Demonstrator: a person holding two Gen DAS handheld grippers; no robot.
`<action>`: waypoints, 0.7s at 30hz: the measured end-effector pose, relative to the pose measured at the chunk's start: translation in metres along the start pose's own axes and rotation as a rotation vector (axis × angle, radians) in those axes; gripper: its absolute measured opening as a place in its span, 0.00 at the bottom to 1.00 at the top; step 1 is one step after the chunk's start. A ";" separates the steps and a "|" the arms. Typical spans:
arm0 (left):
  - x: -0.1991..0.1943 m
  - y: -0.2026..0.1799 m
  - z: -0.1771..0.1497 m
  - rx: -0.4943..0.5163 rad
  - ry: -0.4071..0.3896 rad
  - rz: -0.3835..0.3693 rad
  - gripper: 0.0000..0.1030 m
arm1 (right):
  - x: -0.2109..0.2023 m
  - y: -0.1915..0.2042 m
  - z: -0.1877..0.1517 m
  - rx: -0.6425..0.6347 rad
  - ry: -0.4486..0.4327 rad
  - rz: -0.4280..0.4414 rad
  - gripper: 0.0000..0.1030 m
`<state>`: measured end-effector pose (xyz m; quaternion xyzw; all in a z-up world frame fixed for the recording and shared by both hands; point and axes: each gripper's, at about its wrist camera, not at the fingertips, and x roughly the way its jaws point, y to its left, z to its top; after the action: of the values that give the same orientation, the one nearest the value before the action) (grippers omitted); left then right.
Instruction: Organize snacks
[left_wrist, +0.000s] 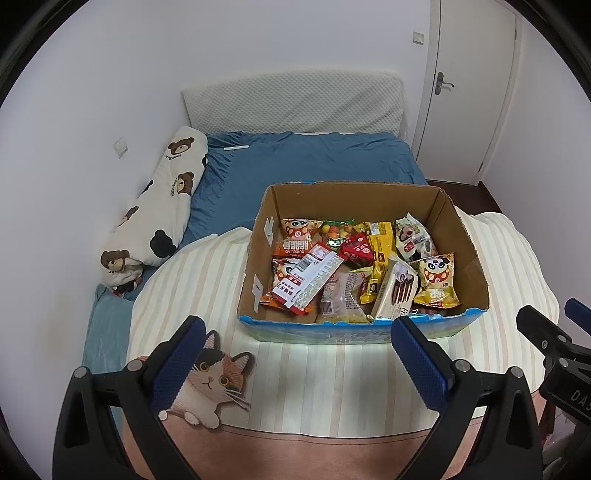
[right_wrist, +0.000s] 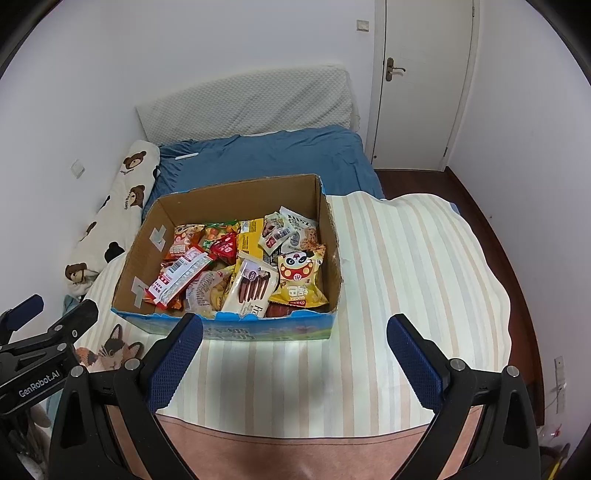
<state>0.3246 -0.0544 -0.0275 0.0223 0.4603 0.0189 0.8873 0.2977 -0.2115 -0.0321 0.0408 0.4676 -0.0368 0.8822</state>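
Two grippers hover side by side over the near end of a bed, both with their blue-padded fingers spread wide and nothing between them. The left gripper (left_wrist: 299, 328) hangs above a striped blanket (left_wrist: 207, 288), its left finger (left_wrist: 177, 365) over a printed calico cat (left_wrist: 210, 384) at the blanket's near edge. The right gripper (right_wrist: 295, 326) hangs just to its right, over bare stripes; each one shows at the margin of the other's view.

Just beyond both sets of fingertips, on the blanket, stands an open cardboard box (left_wrist: 255, 258) with a blue printed front wall. All the snacks lie inside it, heaped loosely. Nearest the front wall lies a cream packet of chocolate sticks (left_wrist: 397, 288), tilted, with a clear wrapped bun (left_wrist: 341, 295) to its left and a yellow panda bag (left_wrist: 436, 280) to its right. A long red-and-white sachet (left_wrist: 310, 277) lies slantwise over orange bags on the left side. Farther back lie a small red packet (left_wrist: 356, 249), a bag of coloured sweets (left_wrist: 334, 232) and pale packets (left_wrist: 412, 236) in the far right corner.

Beyond the box stretches a blue sheet (left_wrist: 314, 158), with a bear-print bolster (left_wrist: 159, 206) along the left wall. A quilted white pad (left_wrist: 291, 99) leans against the far wall, and a white door (left_wrist: 472, 85) stands to the right.
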 end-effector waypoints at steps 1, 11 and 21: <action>-0.001 0.000 0.000 0.003 -0.002 -0.001 1.00 | 0.000 0.000 0.000 0.001 -0.001 0.001 0.99; -0.006 -0.001 -0.001 0.015 -0.007 -0.008 1.00 | -0.004 0.001 -0.001 0.001 -0.004 -0.008 0.99; -0.007 -0.002 -0.002 0.021 -0.007 -0.008 1.00 | -0.009 0.002 -0.002 0.016 -0.001 0.003 0.99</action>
<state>0.3192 -0.0570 -0.0227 0.0297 0.4573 0.0104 0.8887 0.2911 -0.2092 -0.0261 0.0487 0.4668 -0.0395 0.8822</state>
